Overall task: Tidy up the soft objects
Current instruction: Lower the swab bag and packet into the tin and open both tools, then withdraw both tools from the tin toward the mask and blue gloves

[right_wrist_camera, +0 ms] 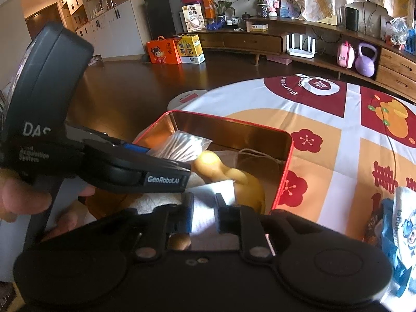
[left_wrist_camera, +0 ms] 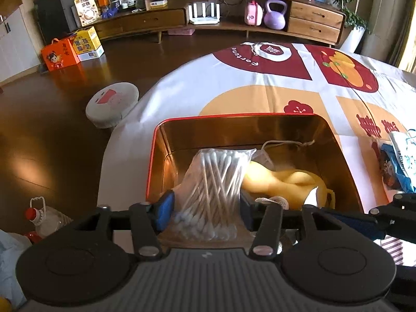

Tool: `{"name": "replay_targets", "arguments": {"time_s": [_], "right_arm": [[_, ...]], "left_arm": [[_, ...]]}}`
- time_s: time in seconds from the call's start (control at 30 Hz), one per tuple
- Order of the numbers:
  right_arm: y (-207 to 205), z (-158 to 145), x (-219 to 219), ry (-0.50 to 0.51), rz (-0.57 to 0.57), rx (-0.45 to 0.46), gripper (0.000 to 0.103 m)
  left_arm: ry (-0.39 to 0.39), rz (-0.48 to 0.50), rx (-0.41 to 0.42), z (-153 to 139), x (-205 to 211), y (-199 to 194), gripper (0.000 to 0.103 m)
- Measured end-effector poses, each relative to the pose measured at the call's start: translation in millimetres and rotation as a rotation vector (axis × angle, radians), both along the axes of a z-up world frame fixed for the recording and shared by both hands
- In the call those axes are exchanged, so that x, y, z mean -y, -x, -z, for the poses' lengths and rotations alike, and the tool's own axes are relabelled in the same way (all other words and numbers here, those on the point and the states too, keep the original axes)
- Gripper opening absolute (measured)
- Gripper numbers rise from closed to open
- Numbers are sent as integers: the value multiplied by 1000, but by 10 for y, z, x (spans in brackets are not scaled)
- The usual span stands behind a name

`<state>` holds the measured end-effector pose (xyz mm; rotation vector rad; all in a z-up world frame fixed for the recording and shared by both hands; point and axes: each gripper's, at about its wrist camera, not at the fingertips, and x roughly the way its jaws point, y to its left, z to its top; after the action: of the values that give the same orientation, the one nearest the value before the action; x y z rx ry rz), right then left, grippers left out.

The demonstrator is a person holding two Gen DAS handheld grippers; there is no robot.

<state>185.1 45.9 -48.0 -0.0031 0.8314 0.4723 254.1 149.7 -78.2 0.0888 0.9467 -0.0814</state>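
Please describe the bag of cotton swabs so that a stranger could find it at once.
Look at the table with the red and orange cloth, then at the open red tin on it. The clear bag of cotton swabs leans at its near left side, between the left claw fingers; beside the smooth yellow toy, only it holds thin white-tipped sticks.

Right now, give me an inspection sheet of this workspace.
Surface: patterned tablecloth covers the table.
Job's things: red tin holds swab bag and yellow soft toy; white packet at its near edge.
Clutter: blue packets at the cloth's right edge.
Grippers: left gripper jaws flank the swab bag; right gripper jaws flank the white packet; pressing unclear for both.
Cables: thin cord across the cloth.
Surroundings: stool, kettlebell on a shelf.
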Motion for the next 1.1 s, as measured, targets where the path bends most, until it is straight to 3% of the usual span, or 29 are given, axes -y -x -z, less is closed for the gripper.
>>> {"name": "replay_targets", "arguments": {"time_s": [0.17,0.3,0.5,0.73,0.83,1.1], "right_arm": [[36,-50,46,-13,3,-1,21],[78,-99,87,-18,3,7,25],[184,-190,153,-30,1,23,37],[313,-319,284,-42,21,48,65],[354,-366,353,-46,29,52,67],[532,-479,619,-49,63,91,86]], "left_arm": [[39,0,30,-85,-20,78,66],[55,5,60,-185,-24,170,78],[58,8,80,-305,-5,272,79],[55,4,108,-443,58,429,79],[62,4,124,-507,90,499,83],[84,-19,170,-646,181,682,84]]}}
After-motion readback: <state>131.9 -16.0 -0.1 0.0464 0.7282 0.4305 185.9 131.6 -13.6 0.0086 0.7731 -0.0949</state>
